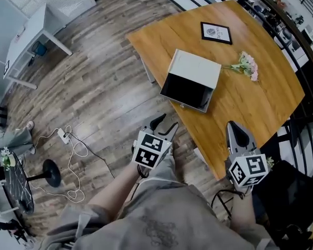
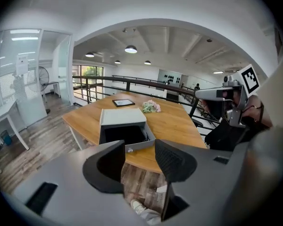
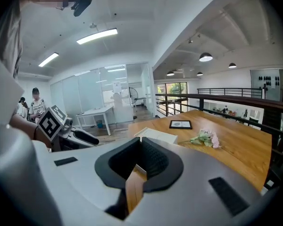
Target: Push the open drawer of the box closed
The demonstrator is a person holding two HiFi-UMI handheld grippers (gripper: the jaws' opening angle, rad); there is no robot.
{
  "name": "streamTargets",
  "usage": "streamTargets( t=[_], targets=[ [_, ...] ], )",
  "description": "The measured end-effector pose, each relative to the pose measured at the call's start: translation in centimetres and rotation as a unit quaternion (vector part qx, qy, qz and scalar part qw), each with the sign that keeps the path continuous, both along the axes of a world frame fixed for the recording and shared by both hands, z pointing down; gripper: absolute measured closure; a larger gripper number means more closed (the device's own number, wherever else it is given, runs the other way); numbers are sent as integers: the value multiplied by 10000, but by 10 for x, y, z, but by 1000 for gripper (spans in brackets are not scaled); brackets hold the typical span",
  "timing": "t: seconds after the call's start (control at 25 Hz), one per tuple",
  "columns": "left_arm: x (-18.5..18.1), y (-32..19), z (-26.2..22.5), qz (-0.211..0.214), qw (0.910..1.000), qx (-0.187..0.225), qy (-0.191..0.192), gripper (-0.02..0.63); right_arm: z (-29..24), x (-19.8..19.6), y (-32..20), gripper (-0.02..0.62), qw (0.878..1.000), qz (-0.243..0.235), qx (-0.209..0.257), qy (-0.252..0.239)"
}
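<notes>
A pale grey box [image 1: 194, 69] sits on the wooden table [image 1: 250, 108] with its drawer [image 1: 185, 91] pulled out toward me, its dark inside showing. My left gripper [image 1: 165, 125] hovers open over the floor, just short of the table's near edge and in front of the drawer. My right gripper [image 1: 238, 134] is shut on nothing, above the table's near corner to the right of the box. In the left gripper view the drawer [image 2: 126, 136] shows beyond the parted jaws of the left gripper [image 2: 139, 161]. The right gripper [image 3: 140, 144] partly hides the box [image 3: 159, 135].
A framed picture [image 1: 216, 32] and a small bunch of flowers [image 1: 245, 65] lie on the table beyond the box. A railing [image 1: 281, 22] runs behind the table and a black chair [image 1: 300, 134] stands at right. Cables [image 1: 68, 142] and a white desk [image 1: 34, 33] are at left.
</notes>
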State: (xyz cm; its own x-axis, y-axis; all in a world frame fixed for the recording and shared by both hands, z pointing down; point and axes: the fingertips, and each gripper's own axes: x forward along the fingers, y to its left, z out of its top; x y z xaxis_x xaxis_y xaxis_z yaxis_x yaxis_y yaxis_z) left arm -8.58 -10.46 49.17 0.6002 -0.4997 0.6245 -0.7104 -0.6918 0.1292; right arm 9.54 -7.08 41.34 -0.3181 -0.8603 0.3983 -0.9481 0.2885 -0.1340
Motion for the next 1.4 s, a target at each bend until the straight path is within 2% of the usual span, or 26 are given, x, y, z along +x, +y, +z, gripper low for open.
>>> streamTargets(
  t=[0.2,0.52,0.84,1.08,1.28,1.4],
  targets=[
    [4,-27,46,273,9982,-528,-68,393,34,-5,-30,557,9988,216,-437,58],
    [13,-41,100,442,9906,-1297,-31,403,70,-7,-54,557,9954,356,-880,142],
    [29,-54,131,434,9855,-1637,-120,403,94,-2,-63,557,9926,395,-1143,82],
    [37,-55,158,177,9801,-1965,-236,403,104,5,-67,557,9911,399,-1273,12],
    [39,-66,168,75,9772,-2103,-292,413,110,15,-76,557,9871,482,-1435,-514],
    [45,-65,173,69,9752,-2192,-284,414,115,23,-82,557,9860,483,-1495,-553]
  ],
)
